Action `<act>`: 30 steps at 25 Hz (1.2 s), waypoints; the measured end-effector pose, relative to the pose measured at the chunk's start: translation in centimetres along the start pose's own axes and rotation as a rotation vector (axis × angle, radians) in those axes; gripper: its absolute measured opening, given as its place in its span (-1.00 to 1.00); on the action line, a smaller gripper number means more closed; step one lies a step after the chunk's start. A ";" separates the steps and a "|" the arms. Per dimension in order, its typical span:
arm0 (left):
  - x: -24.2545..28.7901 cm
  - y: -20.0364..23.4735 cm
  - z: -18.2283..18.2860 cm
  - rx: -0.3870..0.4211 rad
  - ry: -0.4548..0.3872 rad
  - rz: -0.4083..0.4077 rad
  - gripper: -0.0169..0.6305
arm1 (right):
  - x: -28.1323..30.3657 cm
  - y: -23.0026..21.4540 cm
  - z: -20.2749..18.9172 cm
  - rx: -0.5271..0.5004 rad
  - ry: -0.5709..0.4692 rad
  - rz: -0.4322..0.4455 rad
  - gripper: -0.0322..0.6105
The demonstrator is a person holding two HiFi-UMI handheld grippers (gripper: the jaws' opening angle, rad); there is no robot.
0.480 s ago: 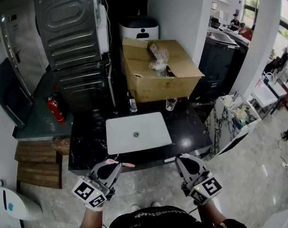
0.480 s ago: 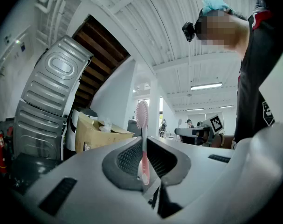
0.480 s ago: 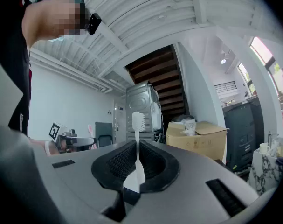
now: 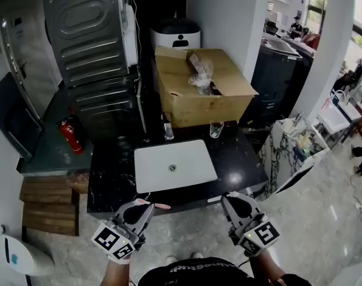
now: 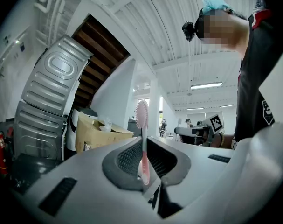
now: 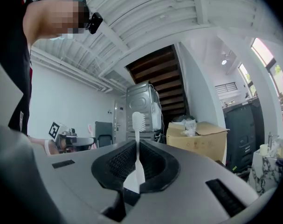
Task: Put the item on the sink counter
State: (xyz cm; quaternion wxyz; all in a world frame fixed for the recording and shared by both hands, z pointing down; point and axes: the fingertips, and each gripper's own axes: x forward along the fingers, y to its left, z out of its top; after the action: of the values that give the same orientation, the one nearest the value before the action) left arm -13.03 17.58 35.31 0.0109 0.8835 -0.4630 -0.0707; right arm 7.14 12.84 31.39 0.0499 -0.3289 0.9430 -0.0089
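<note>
My left gripper [image 4: 136,214] is shut on a pink toothbrush [image 5: 142,125], which stands upright between the jaws with its bristle head on top. The pink head [image 4: 158,206] pokes out to the right in the head view. A white toothbrush [image 6: 137,139] is clamped upright in my right gripper [image 4: 237,208]. Both grippers hover just in front of the black sink counter [image 4: 237,154], near its front edge. The white sink basin [image 4: 175,165] is set in the counter's middle.
A big open cardboard box [image 4: 198,88] with crumpled plastic sits at the counter's back. In front of it stand a small bottle [image 4: 168,130] and a glass [image 4: 216,128]. A washing machine [image 4: 88,34] rises at the left, a red extinguisher [image 4: 70,136] below it.
</note>
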 end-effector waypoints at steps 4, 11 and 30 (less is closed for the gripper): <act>-0.3 0.0 0.1 0.005 0.001 0.001 -0.83 | -0.1 0.0 -0.3 0.016 0.011 0.000 -0.74; -1.3 0.7 0.3 0.008 -0.004 0.006 -0.83 | 0.6 0.5 -0.6 0.003 0.026 -0.001 -0.74; -4.7 4.3 -1.4 -0.039 -0.012 -0.014 -0.83 | 1.9 3.3 -3.2 -0.002 0.064 -0.067 -0.74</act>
State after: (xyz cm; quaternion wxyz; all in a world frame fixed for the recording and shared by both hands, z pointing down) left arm -18.93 18.92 37.60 0.0251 0.8859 -0.4553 -0.0851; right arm 3.28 14.17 34.26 0.0189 -0.3599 0.9326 -0.0204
